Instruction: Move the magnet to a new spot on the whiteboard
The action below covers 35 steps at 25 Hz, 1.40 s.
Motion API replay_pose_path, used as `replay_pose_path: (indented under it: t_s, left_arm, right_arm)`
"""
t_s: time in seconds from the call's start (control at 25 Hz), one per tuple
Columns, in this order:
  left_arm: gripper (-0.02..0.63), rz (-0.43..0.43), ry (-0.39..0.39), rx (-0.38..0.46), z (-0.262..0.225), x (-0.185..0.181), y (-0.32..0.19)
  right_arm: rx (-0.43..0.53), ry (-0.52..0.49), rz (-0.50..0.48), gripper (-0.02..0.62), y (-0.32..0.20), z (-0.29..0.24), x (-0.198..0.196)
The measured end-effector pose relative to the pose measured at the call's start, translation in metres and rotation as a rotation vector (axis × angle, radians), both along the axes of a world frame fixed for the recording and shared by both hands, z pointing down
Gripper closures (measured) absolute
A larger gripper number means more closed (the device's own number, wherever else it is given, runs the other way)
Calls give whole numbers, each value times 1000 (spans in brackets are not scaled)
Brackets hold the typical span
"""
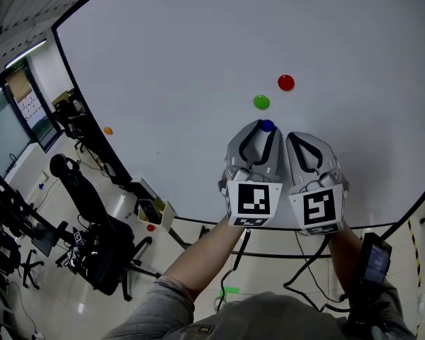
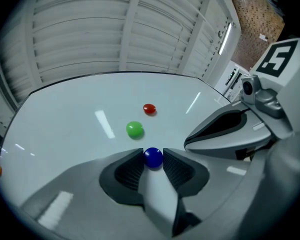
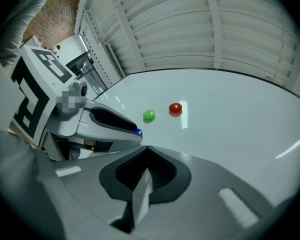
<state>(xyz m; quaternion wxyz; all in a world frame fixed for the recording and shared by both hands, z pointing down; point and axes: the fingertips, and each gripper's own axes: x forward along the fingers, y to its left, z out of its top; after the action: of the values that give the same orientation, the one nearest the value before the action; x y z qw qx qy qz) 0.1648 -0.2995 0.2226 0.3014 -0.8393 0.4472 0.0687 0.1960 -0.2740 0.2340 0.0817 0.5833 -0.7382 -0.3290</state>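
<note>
A blue magnet (image 1: 267, 126) sits on the whiteboard (image 1: 184, 62), just below a green magnet (image 1: 261, 102) and a red magnet (image 1: 286, 82). My left gripper (image 1: 263, 129) is shut on the blue magnet (image 2: 153, 158), with both ribbed pads pressed against its sides while it lies against the board. The green magnet (image 2: 135, 129) and the red magnet (image 2: 149, 109) lie just past the jaws. My right gripper (image 1: 302, 137) hovers right beside the left one, shut with nothing in it (image 3: 146, 149). From the right gripper view only a sliver of the blue magnet (image 3: 138, 132) shows.
An orange magnet (image 1: 108, 130) sticks far to the left on the board. A small tray (image 1: 154, 211) hangs at the board's lower edge. Beyond that edge are an office chair (image 1: 92, 218) and cables on the floor.
</note>
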Motion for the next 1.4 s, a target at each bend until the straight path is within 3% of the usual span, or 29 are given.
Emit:
replay_pose_path:
  t_s: [0.52, 1.08, 1.4]
  left_arm:
    - [486, -121, 61, 1, -9, -127, -25]
    - [486, -279, 165, -112, 14, -303, -72]
    - [486, -335, 198, -164, 28, -379, -96]
  right_arm:
    - [-10, 34, -123, 588, -26, -6, -115]
    - [-27, 95, -263, 588, -57, 4, -267]
    - [-40, 110, -319, 588, -80, 10, -340]
